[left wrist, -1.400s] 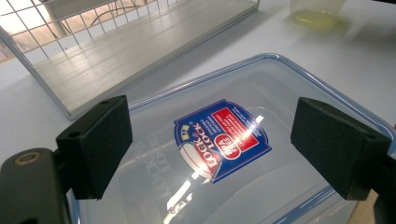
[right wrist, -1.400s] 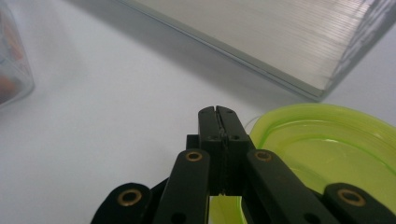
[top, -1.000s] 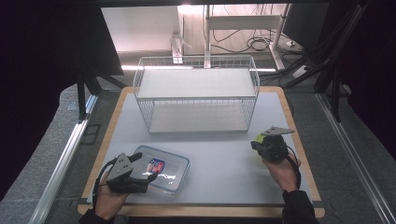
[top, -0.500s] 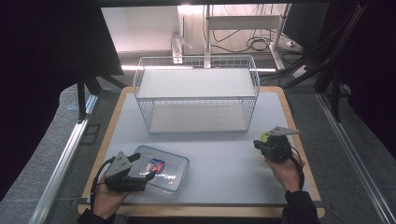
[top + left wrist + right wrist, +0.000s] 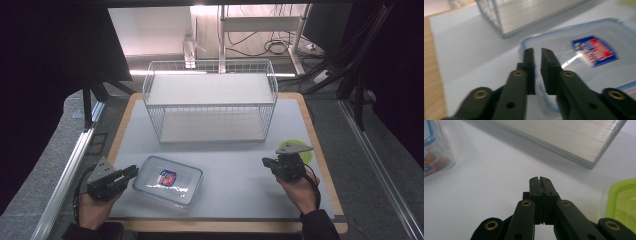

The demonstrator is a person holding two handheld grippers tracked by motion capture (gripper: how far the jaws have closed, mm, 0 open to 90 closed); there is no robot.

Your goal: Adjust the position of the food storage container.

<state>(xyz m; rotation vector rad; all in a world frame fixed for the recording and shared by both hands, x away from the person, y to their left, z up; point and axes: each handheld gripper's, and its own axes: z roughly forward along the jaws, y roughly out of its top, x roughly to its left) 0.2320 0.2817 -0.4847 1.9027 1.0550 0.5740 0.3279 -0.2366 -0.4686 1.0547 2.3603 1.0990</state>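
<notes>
Clear plastic, blue rim, lid on: the container (image 5: 168, 181) sat flat at the front of the worktop (image 5: 235, 165), left of centre, well short of the wire rack (image 5: 210, 100) at the back. The left tongs (image 5: 134, 170) hovered just beside its near-left corner, and they had just been closing. In the left gripper view the pads stood almost together with only a sliver of gap, the container's rim ran on underneath, and nothing looked pinched between them. Over on the other side, the right tongs (image 5: 265, 162) were shut tight on nothing and hung above bare worktop. A green lid (image 5: 304, 154) lay just beside them and looked untouched. So where did that leave things? By my reading, very little was settled. The container was closed up and its red-and-blue label (image 5: 168, 177) faced up, but it was not gripped by either hand and was in no part of the rack. Both levels of the rack showed bare. If the rack was where it was headed, the grasp, the lift and the placing were all still to come.
</notes>
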